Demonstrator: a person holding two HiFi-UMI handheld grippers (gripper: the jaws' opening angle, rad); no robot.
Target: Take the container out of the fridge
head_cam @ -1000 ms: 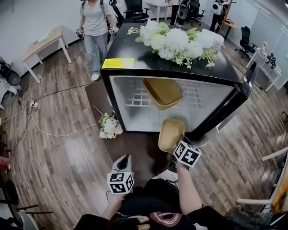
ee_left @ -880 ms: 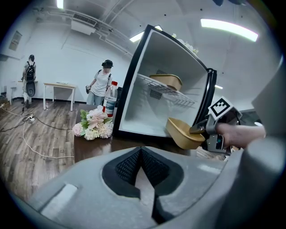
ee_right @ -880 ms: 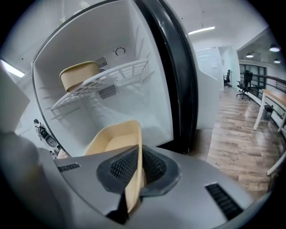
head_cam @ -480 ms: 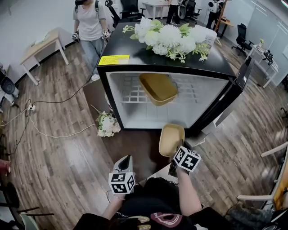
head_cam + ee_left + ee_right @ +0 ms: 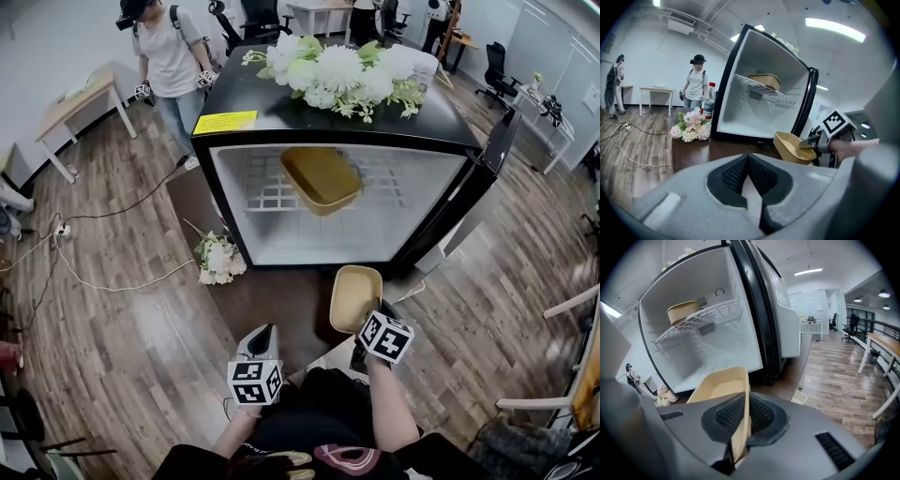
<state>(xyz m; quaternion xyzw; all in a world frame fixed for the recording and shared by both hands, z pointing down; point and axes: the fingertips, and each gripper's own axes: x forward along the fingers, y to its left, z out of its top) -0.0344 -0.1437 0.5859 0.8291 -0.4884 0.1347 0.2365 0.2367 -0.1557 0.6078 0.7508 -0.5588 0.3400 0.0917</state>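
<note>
A black fridge (image 5: 212,178) stands with its door (image 5: 489,178) swung open to the right. On its wire shelf rests a yellow container (image 5: 321,178), also visible in the left gripper view (image 5: 765,80) and the right gripper view (image 5: 684,311). A second tan container (image 5: 354,295) hangs outside, below the fridge opening. My right gripper (image 5: 363,325) is shut on its near rim, and the rim wall runs between the pads (image 5: 746,414). My left gripper (image 5: 260,339) sits lower left, shut and holding nothing (image 5: 748,159).
White flowers (image 5: 337,70) lie on the fridge top. A small bouquet (image 5: 217,261) and a bottle (image 5: 708,101) sit on the dark surface (image 5: 281,300) left of the fridge. A person (image 5: 167,56) stands behind it. Cables (image 5: 103,281) cross the wooden floor, and a table (image 5: 80,98) stands far left.
The right gripper has drawn the tan container a little down and away from the fridge opening. The left gripper has barely shifted. The person behind has stepped left.
</note>
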